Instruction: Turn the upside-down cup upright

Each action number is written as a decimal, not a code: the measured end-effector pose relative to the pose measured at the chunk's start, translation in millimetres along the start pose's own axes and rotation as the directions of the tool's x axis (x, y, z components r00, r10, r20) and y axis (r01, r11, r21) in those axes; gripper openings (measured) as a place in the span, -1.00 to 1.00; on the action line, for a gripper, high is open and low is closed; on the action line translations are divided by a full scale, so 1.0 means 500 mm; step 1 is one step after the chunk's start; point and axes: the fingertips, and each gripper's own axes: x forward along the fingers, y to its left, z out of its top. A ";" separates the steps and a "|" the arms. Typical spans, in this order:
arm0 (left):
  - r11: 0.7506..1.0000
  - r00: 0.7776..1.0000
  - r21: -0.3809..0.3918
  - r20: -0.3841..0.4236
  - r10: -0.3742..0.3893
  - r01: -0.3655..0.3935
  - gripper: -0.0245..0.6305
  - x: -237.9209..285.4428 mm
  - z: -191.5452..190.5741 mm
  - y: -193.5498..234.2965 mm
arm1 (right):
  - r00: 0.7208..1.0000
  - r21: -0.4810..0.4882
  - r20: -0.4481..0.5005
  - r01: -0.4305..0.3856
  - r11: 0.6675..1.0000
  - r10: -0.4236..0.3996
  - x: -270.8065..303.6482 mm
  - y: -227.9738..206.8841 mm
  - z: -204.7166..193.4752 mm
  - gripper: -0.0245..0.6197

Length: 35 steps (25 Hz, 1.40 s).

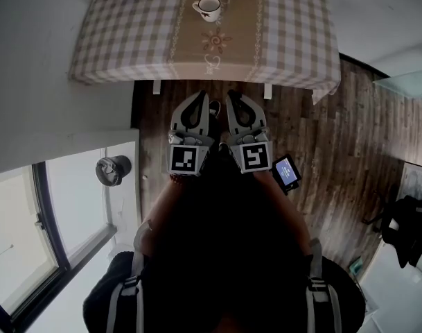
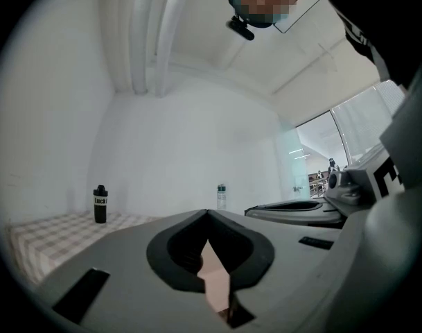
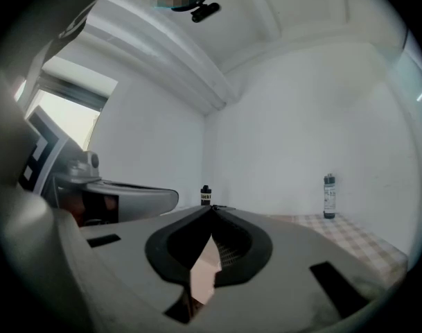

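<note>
Cup (image 1: 209,7) upright on checked table (image 1: 127,37) (handle left)

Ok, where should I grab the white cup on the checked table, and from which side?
Probably the round wall of the cup, not the rim. Bring the right claw in level from the table's near edge, jaws spanning the body; the handle sticks out to the left in the head view, so it stays clear. The claw is shut: open it first.
</note>
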 end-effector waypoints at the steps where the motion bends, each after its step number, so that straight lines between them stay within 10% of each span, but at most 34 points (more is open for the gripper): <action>1: 1.000 1.000 -0.002 0.000 0.002 -0.002 -0.96 0.005 -0.001 0.004 | 1.000 -0.003 0.000 -0.004 1.000 0.004 0.005 0.000 -0.001 -0.92; 35: 0.997 0.997 -0.042 -0.038 -0.061 0.060 -0.96 0.287 -0.022 0.199 | 0.990 -0.047 -0.092 0.104 0.993 -0.108 0.287 -0.145 -0.024 -0.92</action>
